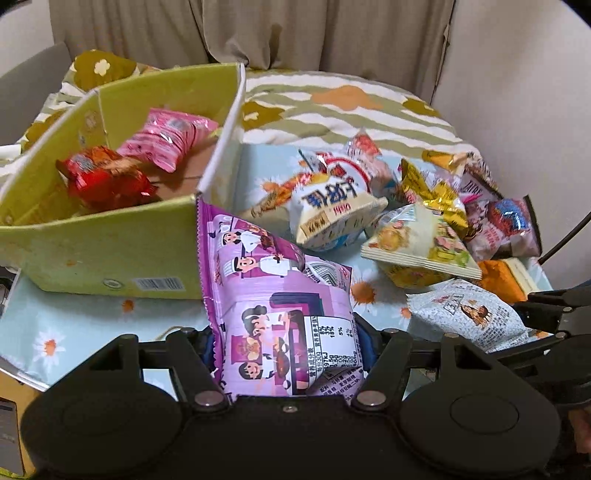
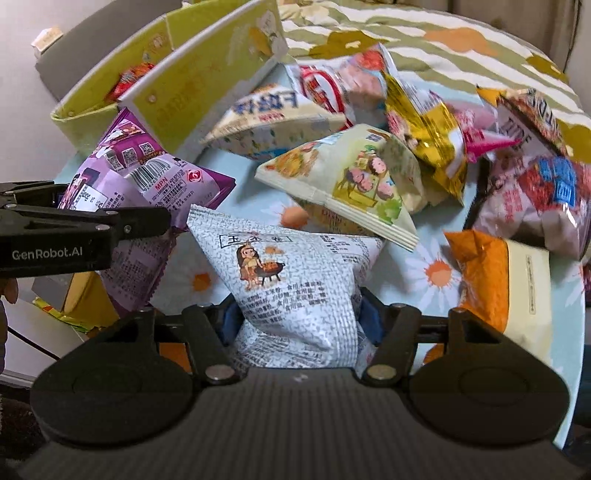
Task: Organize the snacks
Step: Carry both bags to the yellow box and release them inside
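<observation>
Leftmost, on the flowered cloth of the surface (image 1: 74, 332), stands a yellow-green cardboard box (image 1: 110, 254) with its top open. Inside it lie a red snack pack (image 1: 105, 181) at the near end and a pink snack pack (image 1: 166, 140) further back, the two just beside each other. Right against the box's near right corner rises the purple snack bag (image 1: 273, 302), pinched at its lower end between the fingers of the left gripper (image 1: 288, 354), which are closed on it; the bag's top edge touches the box wall.

To the right of the box the pile of loose snacks crowds the cloth. A cream bag with blue lettering (image 1: 332, 210) lies near the box's right wall, with a red-and-white pack (image 1: 354, 162) behind it. Next comes a pale green bag with a cartoon print (image 1: 421, 247), lying partly over the grey-white speckled bag (image 2: 295, 280). That speckled bag is gripped at its near end by the fingers of the right gripper (image 2: 299, 321), closed on it. From the right wrist view, the left gripper's black body reaches in from the left edge, just beside the speckled bag's top corner.

Further right sit a crumpled gold foil pack (image 2: 428, 147), a pink-white bag with red and blue print (image 2: 539, 199) at the far right, and an orange and cream pack (image 2: 495, 284) near the right gripper. Beyond the pile lies a striped, flowered quilt (image 1: 351, 99), with a beige curtain (image 1: 258, 33) behind.
</observation>
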A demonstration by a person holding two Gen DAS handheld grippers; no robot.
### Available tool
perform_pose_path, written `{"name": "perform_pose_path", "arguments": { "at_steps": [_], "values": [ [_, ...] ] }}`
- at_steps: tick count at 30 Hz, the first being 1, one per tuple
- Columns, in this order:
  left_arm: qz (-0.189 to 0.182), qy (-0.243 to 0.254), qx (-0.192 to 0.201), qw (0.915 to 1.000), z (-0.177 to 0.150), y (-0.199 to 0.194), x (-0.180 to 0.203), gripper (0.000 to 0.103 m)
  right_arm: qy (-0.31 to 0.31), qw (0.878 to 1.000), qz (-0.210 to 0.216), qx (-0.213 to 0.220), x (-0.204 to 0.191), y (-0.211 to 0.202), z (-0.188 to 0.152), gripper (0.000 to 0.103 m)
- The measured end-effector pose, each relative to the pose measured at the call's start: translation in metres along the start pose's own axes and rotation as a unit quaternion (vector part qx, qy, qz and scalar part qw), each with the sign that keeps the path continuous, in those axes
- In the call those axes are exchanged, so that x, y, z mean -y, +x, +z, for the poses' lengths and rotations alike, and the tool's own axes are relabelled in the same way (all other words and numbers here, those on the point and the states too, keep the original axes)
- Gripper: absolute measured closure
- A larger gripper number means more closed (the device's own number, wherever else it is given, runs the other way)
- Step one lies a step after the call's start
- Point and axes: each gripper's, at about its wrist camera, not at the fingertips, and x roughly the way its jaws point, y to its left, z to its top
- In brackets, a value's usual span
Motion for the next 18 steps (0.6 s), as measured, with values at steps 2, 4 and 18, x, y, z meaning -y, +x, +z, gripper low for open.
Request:
{"name": "perform_pose_path", "arguments": {
  "at_steps": [2,4,18],
  "values": [
    [-0.001,-0.001,0.009,1.0000,0.003,-0.009,0.000,0.033,-0.004,1.000,0.001,0.007,-0.004,-0.008,0.003,0.025],
    [-0.003,-0.003,0.020,0.9998,0.005,-0.020,-0.001,0.033,-0.007,1.000,0.004,0.014,-0.008,-0.017,0.008,0.025],
    [0.020,-0.021,0.117,0.9927,0.052,-0.081,-0.040,0.033,-0.045,0.995,0.000,0.092,-0.051,-0.066,0.072,0.025]
  ]
}}
